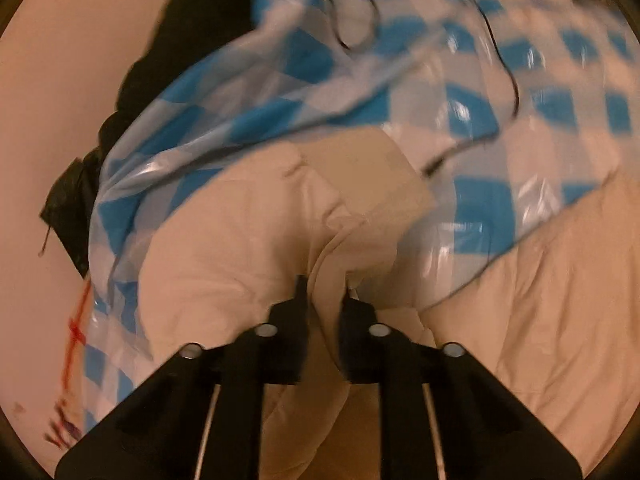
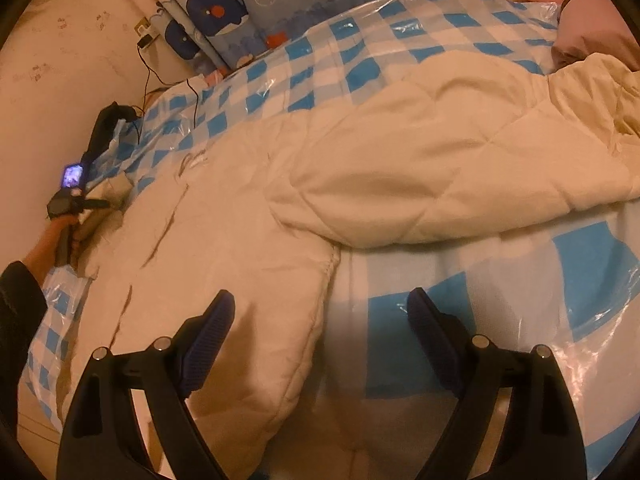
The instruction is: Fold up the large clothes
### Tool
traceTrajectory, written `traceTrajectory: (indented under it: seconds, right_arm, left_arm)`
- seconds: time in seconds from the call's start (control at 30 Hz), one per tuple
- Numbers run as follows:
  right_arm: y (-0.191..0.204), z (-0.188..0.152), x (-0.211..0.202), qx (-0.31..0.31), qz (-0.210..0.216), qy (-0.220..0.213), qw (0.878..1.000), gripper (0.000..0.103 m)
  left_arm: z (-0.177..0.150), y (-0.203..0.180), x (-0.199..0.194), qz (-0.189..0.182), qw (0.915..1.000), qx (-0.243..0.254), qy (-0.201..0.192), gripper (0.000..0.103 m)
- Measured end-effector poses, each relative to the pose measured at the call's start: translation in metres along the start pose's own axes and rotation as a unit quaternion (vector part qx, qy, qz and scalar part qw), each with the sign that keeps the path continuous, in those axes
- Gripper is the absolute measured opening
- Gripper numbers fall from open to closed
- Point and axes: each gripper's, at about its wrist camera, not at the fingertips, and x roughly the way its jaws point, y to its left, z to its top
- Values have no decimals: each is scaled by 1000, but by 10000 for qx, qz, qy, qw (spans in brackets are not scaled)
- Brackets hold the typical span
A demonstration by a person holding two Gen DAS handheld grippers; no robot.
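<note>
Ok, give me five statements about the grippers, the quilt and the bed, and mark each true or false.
1. The left gripper is shut on a fold of the cream quilt. True.
2. The right gripper is clamped on the quilt. False: its jaws stand open above a quilt corner, nothing pinched.
3. A blue-and-white checked plastic sheet lies under the quilt. True.
4. The quilt is dark green. False: it is cream.
5. A whale-print fabric hangs behind the bed. True.
</note>
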Motion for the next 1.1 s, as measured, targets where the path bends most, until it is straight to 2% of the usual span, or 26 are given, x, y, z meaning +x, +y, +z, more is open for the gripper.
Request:
traceTrajectory:
  seconds: [0.07,0.1,0.2,0.27,0.33,0.37,0.4,0.43,0.47,0.5,0.6,0.63,0.7,0.73,0.8,0.83,0.87,0.9,0.93,0.97,1.0,1.07,1.1]
  right_arm:
    - [-2,0,2,26,6,13,10000,85]
    - [-2,-1,2,32,14,8,10000,85]
    - [-4,-1,3,54,35,7,10000,85]
    - [-4,-1,4,49,27,12,10000,85]
    - [-3,-1,4,17,-6,21,10000,85]
    - [-3,-1,5,-1,-24,26,10000,85]
    - [-2,-1,5,-20,-38,35,10000,85]
    - [-1,-2,6,-34,-51,42,10000,86]
    - [-1,-2,6,-58,-71,51,9999,86]
    - [0,-1,7,-84,-93,61,9999,86]
    - [3,-1,9,-170,-148,96,9997,88]
    - [4,-1,11,-219,-176,114,9995,90]
    - [7,-1,13,-307,-220,156,9992,92]
    - [8,-1,14,-349,-245,182,9989,93]
    - [7,0,14,-345,-216,222,9989,94]
    - [5,1,14,-314,-174,231,9991,94]
    - [2,2,14,-246,-96,239,9994,94]
    - [-1,3,12,-150,4,251,9996,94]
    - [-4,5,10,-53,97,270,9996,94]
    - [-9,7,6,94,218,284,9993,94]
    - [-16,11,-2,292,342,229,9987,94]
    - [-33,19,-23,703,543,-84,9960,94]
    - [-48,22,-39,1037,652,-309,9920,94]
  left_arm:
    - [0,20,-16,-81,9994,-215,-273,9]
    - [0,40,-32,-211,9972,-482,-526,9]
    - [-4,109,-73,-986,9793,-1360,-1127,8]
    - [-19,168,-94,-1641,9530,-1981,-1598,8]
    - [-35,211,-100,-1925,9323,-2435,-1858,8]
    - [-53,243,-95,-2100,9156,-2844,-1918,8]
    - [-69,265,-86,-2166,9048,-3131,-1906,8]
    - [-79,279,-78,-2174,8990,-3323,-1849,8]
    - [-102,301,-59,-2211,8880,-3666,-1681,8]
    - [-118,313,-44,-2214,8809,-3893,-1534,8]
    - [-185,342,5,-2157,8490,-4722,-983,8]
    - [-206,348,22,-2172,8345,-5011,-727,8]
    - [-246,355,54,-2525,7886,-5599,-287,12]
    - [-260,357,59,-2528,7738,-5805,-205,14]
    - [-278,357,58,-2647,7515,-6037,-277,15]
    - [-279,359,52,-2622,7540,-6017,-256,19]
    - [-277,360,43,-2528,7604,-5978,-231,30]
    - [-277,362,35,-2446,7633,-5975,-244,48]
    - [-279,368,23,-2320,7654,-5996,-292,57]
    - [-277,371,3,-2015,7708,-6033,-370,73]
    - [-280,375,-9,-1854,7744,-6032,-461,80]
    - [-273,367,-47,-1750,7950,-5753,-802,83]
    - [-262,351,-71,-1774,8166,-5403,-993,84]
